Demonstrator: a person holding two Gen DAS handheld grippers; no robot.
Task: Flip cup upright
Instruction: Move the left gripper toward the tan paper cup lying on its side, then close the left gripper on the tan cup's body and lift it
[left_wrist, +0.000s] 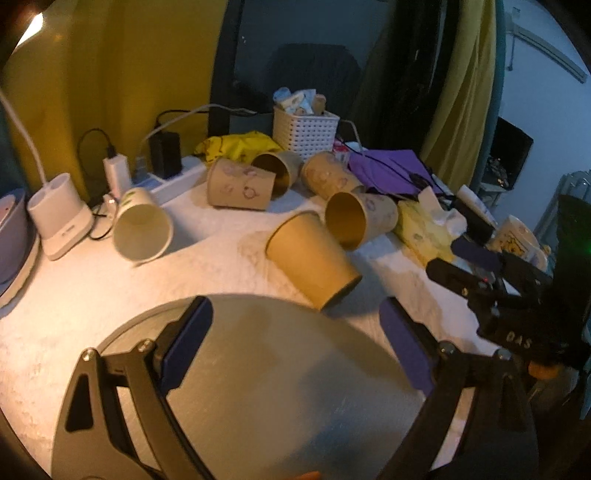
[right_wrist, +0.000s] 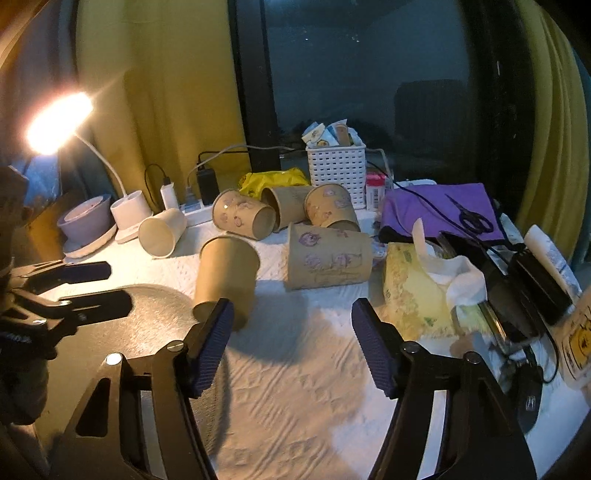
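A plain brown paper cup (left_wrist: 314, 258) lies on its side on the white table cover, its base toward me at the rim of a grey round plate (left_wrist: 280, 387). It also shows in the right wrist view (right_wrist: 227, 277). My left gripper (left_wrist: 295, 347) is open and empty above the plate, just short of the cup. My right gripper (right_wrist: 291, 347) is open and empty, its left finger beside the cup's base. Several more cups lie tipped behind: a white one (left_wrist: 142, 227) and patterned brown ones (left_wrist: 240, 184) (right_wrist: 328, 258).
A white basket (right_wrist: 338, 171), power strip with chargers (left_wrist: 166, 177), lamp base (left_wrist: 61, 214), yellow tissue pack (right_wrist: 417, 291), purple cloth with scissors (right_wrist: 443, 210) and dark items at the right crowd the table's back and right side.
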